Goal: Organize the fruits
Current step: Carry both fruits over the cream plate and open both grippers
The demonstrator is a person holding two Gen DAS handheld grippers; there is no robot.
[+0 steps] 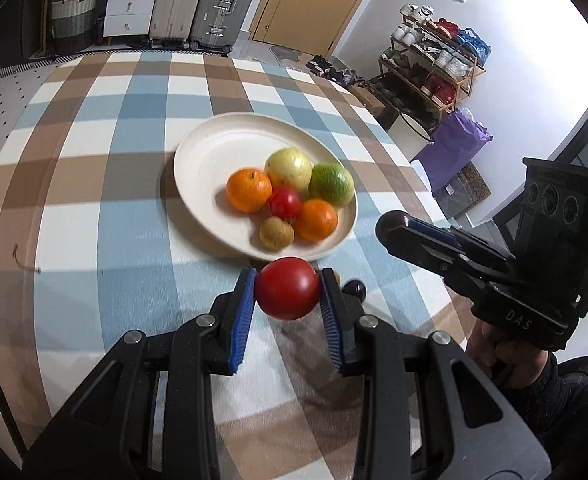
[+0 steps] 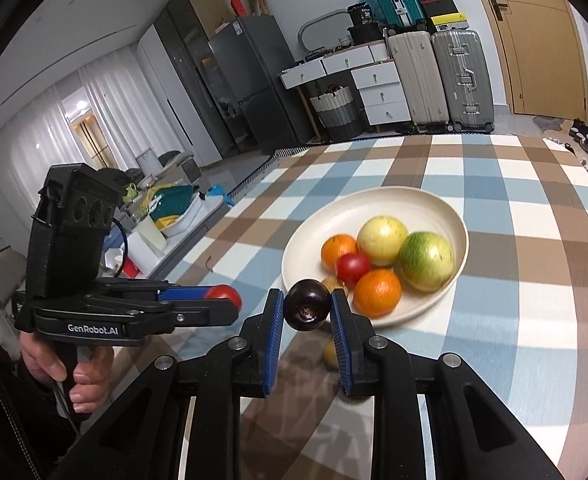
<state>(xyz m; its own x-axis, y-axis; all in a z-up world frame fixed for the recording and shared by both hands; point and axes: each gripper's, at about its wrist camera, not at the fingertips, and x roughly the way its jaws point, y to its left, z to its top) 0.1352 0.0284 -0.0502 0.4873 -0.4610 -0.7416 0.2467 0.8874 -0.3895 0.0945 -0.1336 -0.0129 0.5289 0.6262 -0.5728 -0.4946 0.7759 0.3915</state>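
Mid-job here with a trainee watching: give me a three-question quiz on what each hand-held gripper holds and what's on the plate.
1. True or false: the left hand-held gripper is shut on a red tomato.
2. The right hand-held gripper holds: A) an orange, B) a dark purple fruit, C) nothing.
3. How many oranges lie on the cream plate?

Key: 1 true. 2 B. 3 two: one at the left, one nearer the grippers.

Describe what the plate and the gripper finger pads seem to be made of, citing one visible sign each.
Plate: probably matte ceramic or melamine; cream, smooth, no sharp glare.
Finger pads: likely blue rubber or soft plastic; ribbed faces, dull finish, pressed against the red tomato.
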